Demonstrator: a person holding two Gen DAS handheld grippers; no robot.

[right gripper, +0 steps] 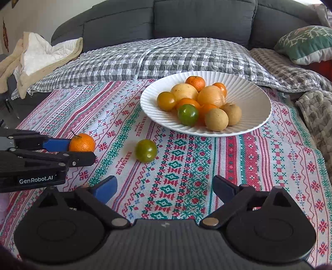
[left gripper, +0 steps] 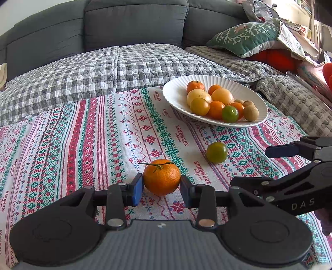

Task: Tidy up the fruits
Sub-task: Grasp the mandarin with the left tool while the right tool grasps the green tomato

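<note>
Pinching mandarin point(left gripper: 161, 177) between left gripper point(left gripper: 161, 190) fingers; right gripper point(right gripper: 165, 187) fingers spreading wide, empty, green tomato point(right gripper: 146, 150) lying ahead, slightly left, nearer right.

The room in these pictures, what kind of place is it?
Most likely a home living room: a grey sofa under a checked quilt, a snowflake cushion, and a patterned tablecloth.

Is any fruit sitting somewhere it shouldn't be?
Yes, two. A greenish round fruit lies alone on the patterned cloth, outside the white ribbed plate. An orange stemmed mandarin is off the plate too, clamped in the left gripper.
</note>
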